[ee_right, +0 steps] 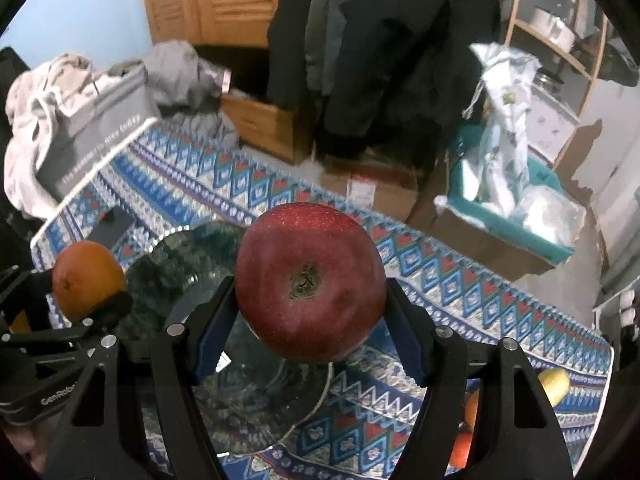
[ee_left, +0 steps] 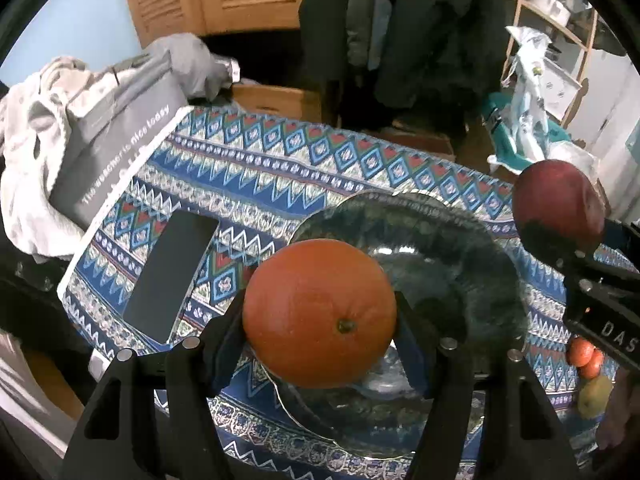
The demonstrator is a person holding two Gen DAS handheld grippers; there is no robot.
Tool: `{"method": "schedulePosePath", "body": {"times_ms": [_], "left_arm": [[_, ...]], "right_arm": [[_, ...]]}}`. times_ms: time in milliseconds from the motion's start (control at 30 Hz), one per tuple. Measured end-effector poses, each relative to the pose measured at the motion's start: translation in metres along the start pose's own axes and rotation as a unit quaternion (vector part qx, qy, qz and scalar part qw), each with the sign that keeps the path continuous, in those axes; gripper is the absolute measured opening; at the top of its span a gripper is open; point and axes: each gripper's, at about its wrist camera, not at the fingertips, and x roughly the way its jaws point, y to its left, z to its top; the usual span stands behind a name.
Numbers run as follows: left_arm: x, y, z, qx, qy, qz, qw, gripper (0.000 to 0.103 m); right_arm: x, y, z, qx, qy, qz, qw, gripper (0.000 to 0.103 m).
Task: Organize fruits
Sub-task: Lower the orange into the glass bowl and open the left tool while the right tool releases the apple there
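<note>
Left tool clamped on an orange, held over the 9 o'clock rim of a glass plate on the patterned counter. Right tool clamped on a red apple, above the plate's 3 o'clock side. Only in the left view: whole black phone at 9 o'clock, letters "DAS" on the other tool's body. Only in the right view: "GenRob", cut off; teal bin at 2 o'clock. Grey bag print blurred, ending "nice today". Small oranges and a yellow fruit at 4 o'clock, half hidden
</note>
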Motion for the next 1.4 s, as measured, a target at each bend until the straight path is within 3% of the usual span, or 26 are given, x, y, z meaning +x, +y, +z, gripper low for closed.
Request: {"method": "schedulePosePath", "body": {"times_ms": [667, 1200, 1233, 1333, 1400], "left_arm": [[0.049, -0.001, -0.016, 0.006, 0.079, 0.013, 0.9968, 0.069], [0.069, -0.002, -0.026, 0.002, 0.135, -0.012, 0.9908, 0.069], [0.069, -0.003, -0.025, 0.006, 0.135, -0.014, 0.9908, 0.070], [0.057, -0.010, -0.023, 0.025, 0.109, -0.001, 0.9937, 0.085], [0.050, -0.011, -0.021, 0.031, 0.096, 0.011, 0.9948, 0.086]], "right_arm": [[0.055, 0.013, -0.023, -0.014, 0.079, 0.022, 0.997, 0.072], [0.068, 0.009, -0.028, 0.008, 0.111, 0.036, 0.993, 0.072], [0.066, 0.009, -0.028, 0.010, 0.106, 0.039, 0.994, 0.072], [0.057, 0.008, -0.021, 0.013, 0.085, 0.042, 0.995, 0.072], [0.051, 0.007, -0.017, 0.013, 0.078, 0.041, 0.996, 0.072]]}}
